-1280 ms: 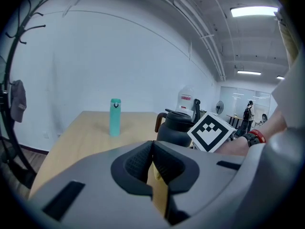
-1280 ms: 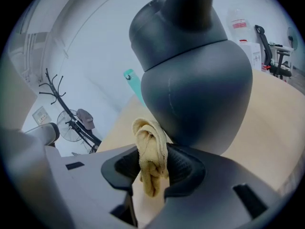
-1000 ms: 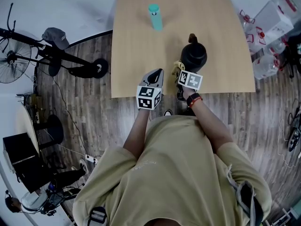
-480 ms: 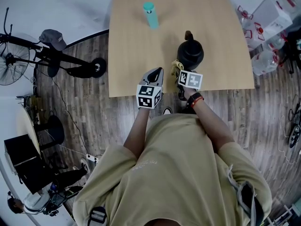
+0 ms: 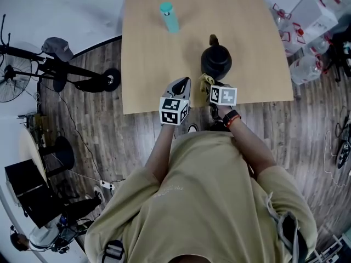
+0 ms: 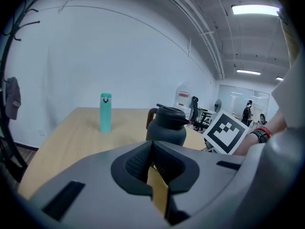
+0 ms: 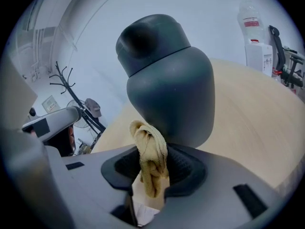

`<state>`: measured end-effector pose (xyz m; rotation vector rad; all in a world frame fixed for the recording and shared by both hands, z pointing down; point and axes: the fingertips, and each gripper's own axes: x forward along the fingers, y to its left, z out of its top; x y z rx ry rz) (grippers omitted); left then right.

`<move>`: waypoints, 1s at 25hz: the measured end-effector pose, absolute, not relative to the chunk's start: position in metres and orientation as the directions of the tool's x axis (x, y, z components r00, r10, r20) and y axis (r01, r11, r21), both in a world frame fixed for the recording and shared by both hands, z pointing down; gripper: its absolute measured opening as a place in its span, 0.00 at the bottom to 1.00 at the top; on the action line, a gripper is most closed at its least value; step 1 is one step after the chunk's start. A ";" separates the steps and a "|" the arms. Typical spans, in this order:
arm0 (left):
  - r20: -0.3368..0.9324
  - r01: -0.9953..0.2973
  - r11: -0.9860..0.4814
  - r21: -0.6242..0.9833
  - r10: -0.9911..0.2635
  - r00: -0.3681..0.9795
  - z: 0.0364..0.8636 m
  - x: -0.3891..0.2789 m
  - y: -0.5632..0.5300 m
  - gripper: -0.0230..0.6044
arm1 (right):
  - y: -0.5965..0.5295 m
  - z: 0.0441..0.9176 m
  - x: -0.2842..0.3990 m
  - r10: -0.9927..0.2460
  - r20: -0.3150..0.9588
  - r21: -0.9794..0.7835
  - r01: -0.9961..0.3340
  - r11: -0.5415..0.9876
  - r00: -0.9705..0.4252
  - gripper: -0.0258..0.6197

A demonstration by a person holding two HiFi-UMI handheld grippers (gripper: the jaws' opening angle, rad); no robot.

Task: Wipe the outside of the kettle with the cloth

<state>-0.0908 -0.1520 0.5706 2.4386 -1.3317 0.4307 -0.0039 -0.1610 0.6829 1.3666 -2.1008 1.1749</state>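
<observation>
Right now my right gripper (image 7: 152,168) has its jaws clamped on the yellowish cloth (image 7: 150,156). The cloth bunches up out of them on the near side of the dark kettle (image 7: 167,85). It sits very close to the kettle's lower wall, but I cannot tell whether it touches. From that gripper's camera the kettle fills most of the view and hides much of the table behind it.

In the head view the kettle (image 5: 215,62) stands upright on the wooden table (image 5: 148,64), with its handle on its far side. The cloth (image 5: 207,81) and right gripper (image 5: 214,89) are at its near side, toward the table edge. My left gripper (image 5: 181,86) is left of the kettle and nearer to me, apart from it. Its jaws are pressed together with nothing between them.

A teal bottle (image 5: 169,17) stands upright beyond the kettle and to its left, well apart. Off the table, right of the kettle, clear water bottles (image 5: 307,70) lie on the plank floor. Far to its left a cap (image 5: 57,45) hangs on a dark stand.
</observation>
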 end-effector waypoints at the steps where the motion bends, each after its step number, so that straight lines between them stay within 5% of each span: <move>1: 0.412 -0.848 -0.511 0.140 -0.748 0.520 0.571 -0.088 -0.152 0.08 | -0.160 0.684 0.000 -0.566 0.684 -0.439 -0.879 0.185 -0.460 0.26; 25: 0.425 -0.837 -0.530 0.137 -0.732 0.533 0.574 -0.035 -0.156 0.08 | -0.151 0.673 0.062 -0.465 0.721 -0.396 -0.856 0.332 -0.514 0.26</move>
